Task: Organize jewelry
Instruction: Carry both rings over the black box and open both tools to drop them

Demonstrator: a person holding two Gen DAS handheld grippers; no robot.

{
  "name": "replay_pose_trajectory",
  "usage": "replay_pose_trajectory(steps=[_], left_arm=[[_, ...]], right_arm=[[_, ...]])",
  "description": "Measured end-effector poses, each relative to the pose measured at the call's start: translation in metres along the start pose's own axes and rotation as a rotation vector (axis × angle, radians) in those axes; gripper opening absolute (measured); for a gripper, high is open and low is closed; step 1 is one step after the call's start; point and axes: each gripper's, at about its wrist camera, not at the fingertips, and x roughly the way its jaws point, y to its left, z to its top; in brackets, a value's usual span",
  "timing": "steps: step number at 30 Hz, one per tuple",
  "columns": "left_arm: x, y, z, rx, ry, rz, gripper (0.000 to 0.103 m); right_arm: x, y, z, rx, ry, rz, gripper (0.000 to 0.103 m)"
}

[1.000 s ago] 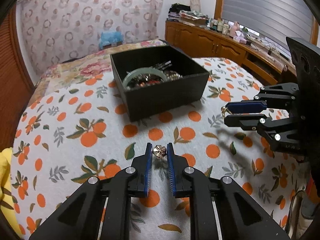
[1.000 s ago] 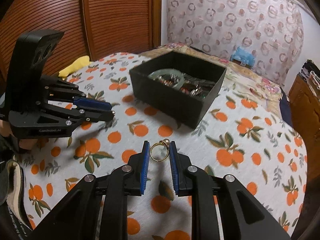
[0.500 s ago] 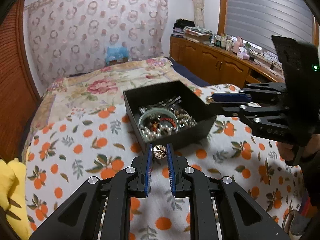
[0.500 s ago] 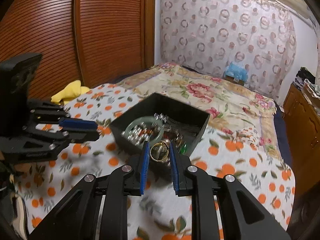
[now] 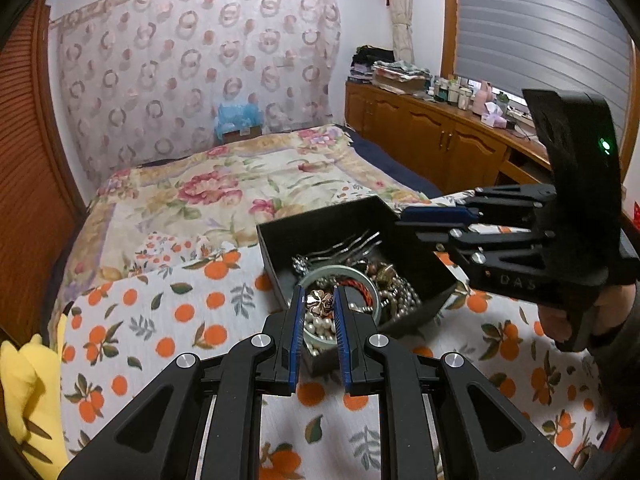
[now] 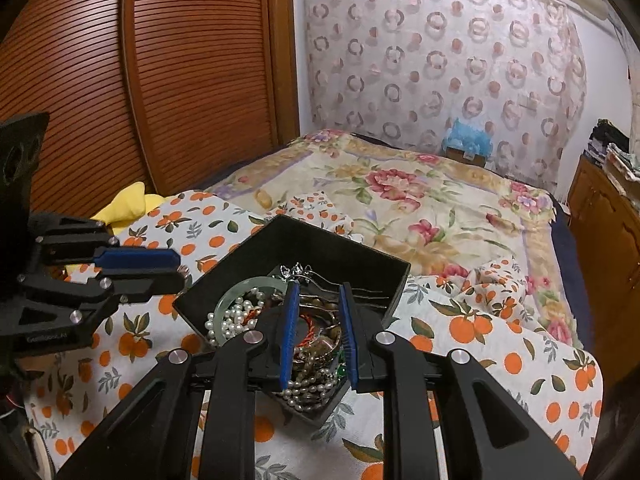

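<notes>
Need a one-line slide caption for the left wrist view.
Left gripper holds a flower-shaped charm over the black jewelry box; right gripper hovers alongside.

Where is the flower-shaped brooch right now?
In the left wrist view, the flower brooch sits pinched in the left gripper, held above the green bangle inside the black box.

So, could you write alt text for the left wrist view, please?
The left gripper holds a small rose-gold flower charm above an open black box full of jewelry on an orange-print cloth. The right gripper hovers over the box's right side.
</notes>
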Motion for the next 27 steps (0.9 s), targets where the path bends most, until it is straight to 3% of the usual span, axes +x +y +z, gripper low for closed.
replay_pose_trajectory(steps=[27], left_arm=[[0.057,0.020,0.039,-0.056,0.023,0.081,0.015]], right_arm=[[-0.018,-0.015,-0.019,0.046,-0.008,-0.045,0.022]])
